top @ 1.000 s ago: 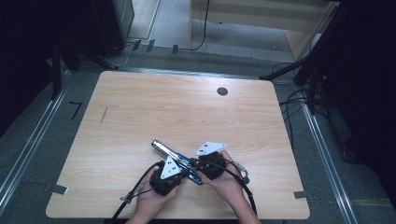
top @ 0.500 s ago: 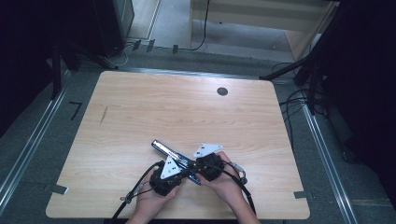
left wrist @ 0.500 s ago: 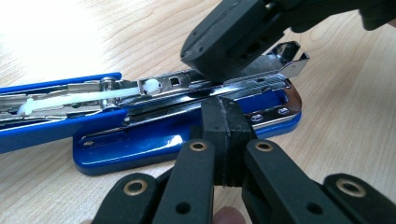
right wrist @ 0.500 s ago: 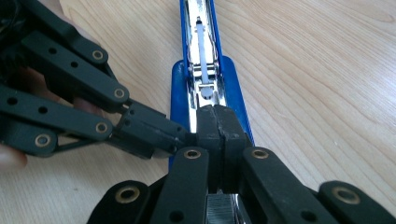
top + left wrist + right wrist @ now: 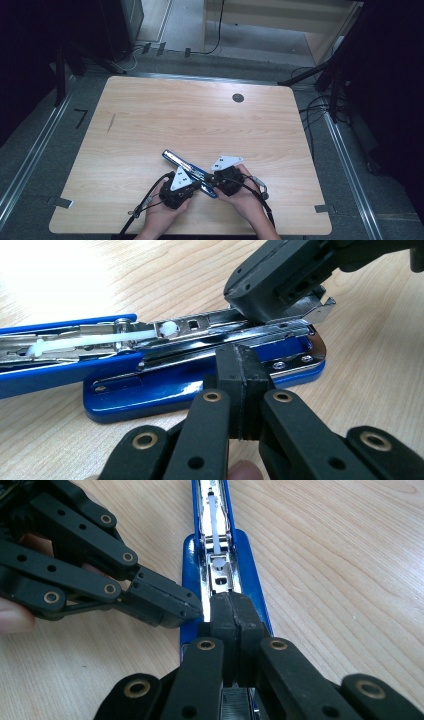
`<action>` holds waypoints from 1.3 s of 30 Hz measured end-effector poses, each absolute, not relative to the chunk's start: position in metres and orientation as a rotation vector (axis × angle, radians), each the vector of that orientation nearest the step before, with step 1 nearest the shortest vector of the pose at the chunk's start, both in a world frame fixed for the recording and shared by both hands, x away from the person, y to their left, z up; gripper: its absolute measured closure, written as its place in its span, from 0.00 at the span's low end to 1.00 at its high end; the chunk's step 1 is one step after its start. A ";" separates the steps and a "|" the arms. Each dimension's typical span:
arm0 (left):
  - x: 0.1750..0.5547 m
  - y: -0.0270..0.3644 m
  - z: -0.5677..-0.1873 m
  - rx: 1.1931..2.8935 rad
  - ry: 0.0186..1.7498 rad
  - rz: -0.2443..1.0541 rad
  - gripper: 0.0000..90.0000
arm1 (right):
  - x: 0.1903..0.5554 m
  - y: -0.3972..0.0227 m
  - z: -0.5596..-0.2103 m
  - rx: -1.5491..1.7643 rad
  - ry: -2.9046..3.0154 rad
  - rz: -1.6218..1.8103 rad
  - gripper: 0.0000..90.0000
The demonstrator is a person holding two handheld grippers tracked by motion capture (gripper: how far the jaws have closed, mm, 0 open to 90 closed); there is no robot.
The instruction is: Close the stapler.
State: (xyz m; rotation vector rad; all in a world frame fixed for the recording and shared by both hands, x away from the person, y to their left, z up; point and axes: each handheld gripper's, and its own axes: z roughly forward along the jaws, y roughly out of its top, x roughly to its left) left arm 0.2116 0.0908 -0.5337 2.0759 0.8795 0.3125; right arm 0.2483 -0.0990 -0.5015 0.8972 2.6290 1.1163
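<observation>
blue stapler (image 5: 186,166) lies opened on table (image 5: 150,120) | left hand-held gripper (image 5: 192,186) closed, empty | right hand-held gripper (image 5: 212,181) closed, empty

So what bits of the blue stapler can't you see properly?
- Stapler far end: cut off by the left gripper view's left edge.
- Its near end: hidden behind the right gripper in the right gripper view.
- High view: middle covered by the left gripper; staples too small to tell.

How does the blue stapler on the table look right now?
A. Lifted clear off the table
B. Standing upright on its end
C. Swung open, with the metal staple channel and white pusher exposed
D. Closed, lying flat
C: the stapler lies on the table with its top swung open, baring the metal channel and white pusher.
</observation>
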 end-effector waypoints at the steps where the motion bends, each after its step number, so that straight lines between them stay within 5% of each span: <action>1: 0.212 0.092 -0.533 2.077 0.887 0.311 1.00 | 0.248 -0.100 -0.502 0.892 2.628 1.122 1.00; 39: 0.249 0.158 -0.533 2.012 1.173 0.370 1.00 | 0.275 -0.052 -0.489 0.896 2.582 1.244 1.00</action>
